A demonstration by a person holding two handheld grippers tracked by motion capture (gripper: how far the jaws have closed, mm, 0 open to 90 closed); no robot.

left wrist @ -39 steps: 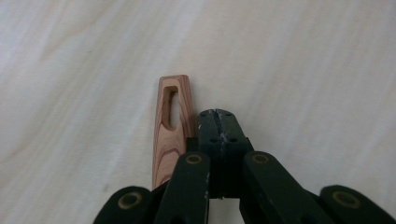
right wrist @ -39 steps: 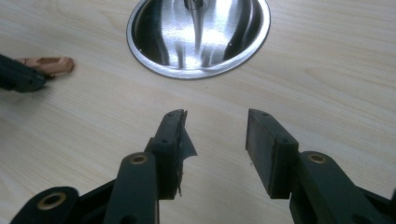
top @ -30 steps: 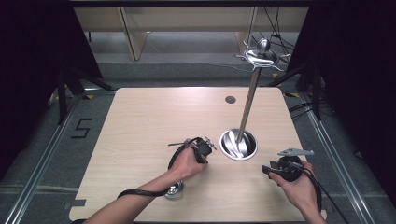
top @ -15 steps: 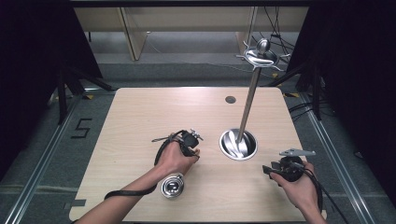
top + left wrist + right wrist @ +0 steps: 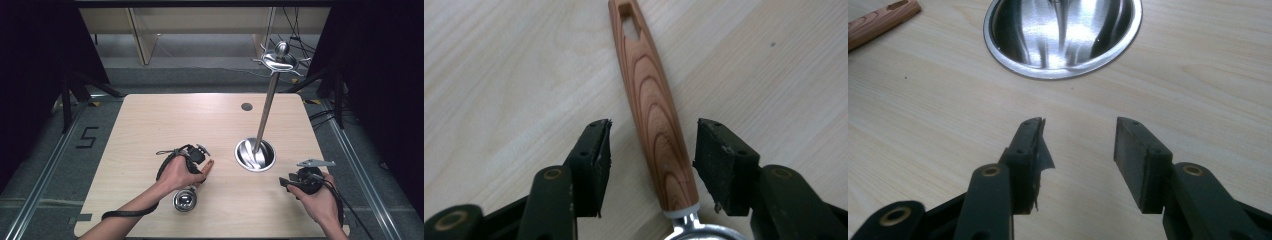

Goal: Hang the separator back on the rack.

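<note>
A ladle lies flat on the table, its shiny bowl [image 5: 185, 200] toward me and its wooden handle [image 5: 654, 115] pointing away. My left gripper [image 5: 196, 159] hovers over that handle [image 5: 206, 165]. Its jaws have just been opening; the handle lies between the pads [image 5: 719, 160] with a gap on each side. A utensil stand rises at the right, with a round steel base [image 5: 255, 154] and hooks on top [image 5: 280, 60]. My right gripper [image 5: 286, 182] points at that base [image 5: 1063, 35]. Its jaws have just been opening a little, with bare table between them.
The wooden table [image 5: 165, 125] has a small dark round disc [image 5: 246, 106] near its far edge. The stand's pole [image 5: 266, 112] leans up over the right half. Dark floor and rails lie beyond the table's edges. The handle's end [image 5: 878, 20] appears in the right gripper view.
My left hand has shifted left, away from the stand's base. The handle's tip now shows beside the hand, and the ladle rests on the table. The right hand has stayed put.
</note>
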